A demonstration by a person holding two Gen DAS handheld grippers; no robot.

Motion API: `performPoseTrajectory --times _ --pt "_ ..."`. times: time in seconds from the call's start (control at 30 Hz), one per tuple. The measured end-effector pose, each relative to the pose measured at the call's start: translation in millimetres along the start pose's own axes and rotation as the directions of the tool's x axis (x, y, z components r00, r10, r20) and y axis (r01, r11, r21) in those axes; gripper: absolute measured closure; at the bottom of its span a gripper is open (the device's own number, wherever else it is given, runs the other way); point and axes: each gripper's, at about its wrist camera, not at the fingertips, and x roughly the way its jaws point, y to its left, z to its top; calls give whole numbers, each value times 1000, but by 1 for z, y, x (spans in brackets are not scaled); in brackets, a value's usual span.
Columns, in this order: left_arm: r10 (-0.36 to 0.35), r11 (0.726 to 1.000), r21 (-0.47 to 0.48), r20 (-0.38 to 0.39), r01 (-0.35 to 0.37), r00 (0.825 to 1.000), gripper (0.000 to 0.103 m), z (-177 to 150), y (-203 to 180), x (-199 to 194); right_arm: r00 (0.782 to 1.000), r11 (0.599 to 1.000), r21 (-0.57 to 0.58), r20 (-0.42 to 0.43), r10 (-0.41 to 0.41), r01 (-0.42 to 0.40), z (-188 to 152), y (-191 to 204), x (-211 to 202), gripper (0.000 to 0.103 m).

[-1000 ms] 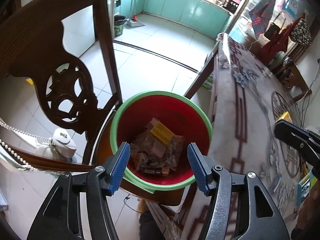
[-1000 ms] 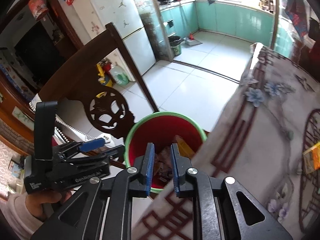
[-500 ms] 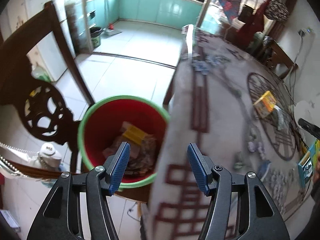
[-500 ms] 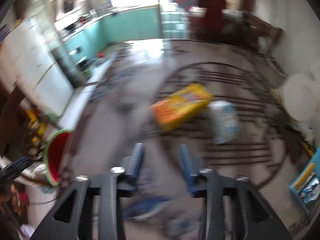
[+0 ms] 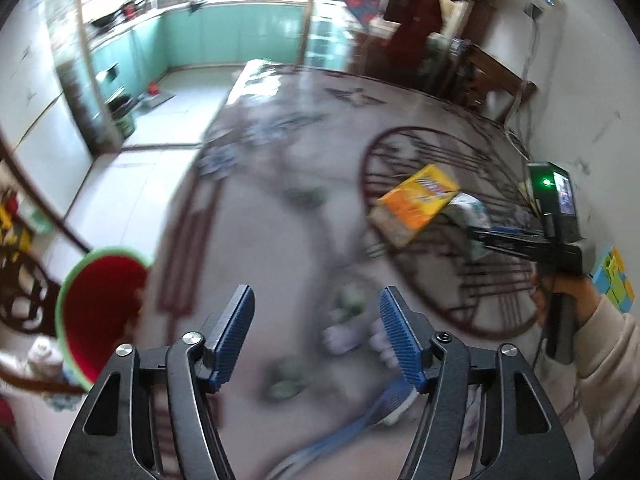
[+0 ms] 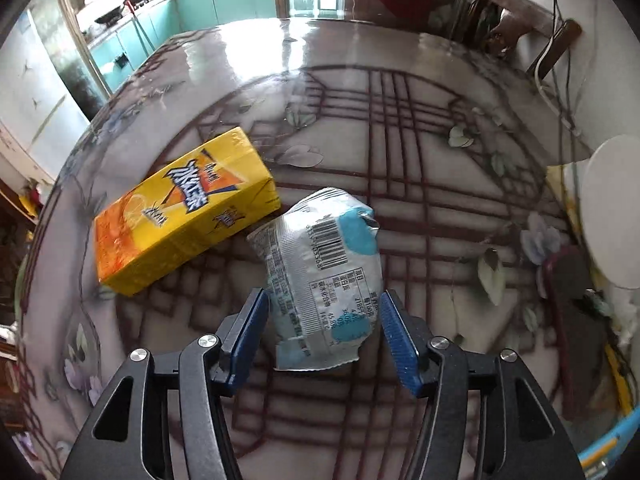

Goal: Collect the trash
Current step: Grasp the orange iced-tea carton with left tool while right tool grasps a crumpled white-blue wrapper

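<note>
A crumpled white and blue wrapper [image 6: 324,276] lies on the patterned table, next to a yellow drink carton [image 6: 184,208] on its side. My right gripper [image 6: 324,338] points down over the wrapper. Its jaws are closing with the wrapper's near end between them, and the blue pads [image 6: 248,332] stand just off its sides. My left gripper [image 5: 318,338] hovers over the blurred near part of the table, jaws opening, nothing between them. From there the carton [image 5: 416,200] lies ahead to the right, with the right gripper [image 5: 504,236] beyond it. The red bin [image 5: 100,312] with a green rim stands off the table's left edge.
A white plate [image 6: 612,208] and a dark flat object [image 6: 568,320] sit at the table's right side. A blurred blue and white thing [image 5: 384,400] lies under my left gripper. A carved wooden chair [image 5: 20,296] stands beside the bin. A hand and sleeve [image 5: 592,328] hold the right gripper.
Both grippers have swung from above the red bin to over the table. The right one, nearly shut before, now straddles the wrapper. The left jaws stand wider.
</note>
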Motion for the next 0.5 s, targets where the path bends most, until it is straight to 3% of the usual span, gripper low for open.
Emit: performPoseTrajectory --times 0.17,0.27,0.5 --pt "-23 990 142 -9 24 1000 32 28 -50 38 995 995 26 37 97 -98 -3 -13 -8 85" --pt "-17 973 231 -29 23 999 32 46 -80 70 985 986 53 82 154 -159 -11 -20 -28 86" --pt "7 943 332 -116 32 993 30 65 -120 138 968 969 83 121 220 -231 -18 -37 -58 86"
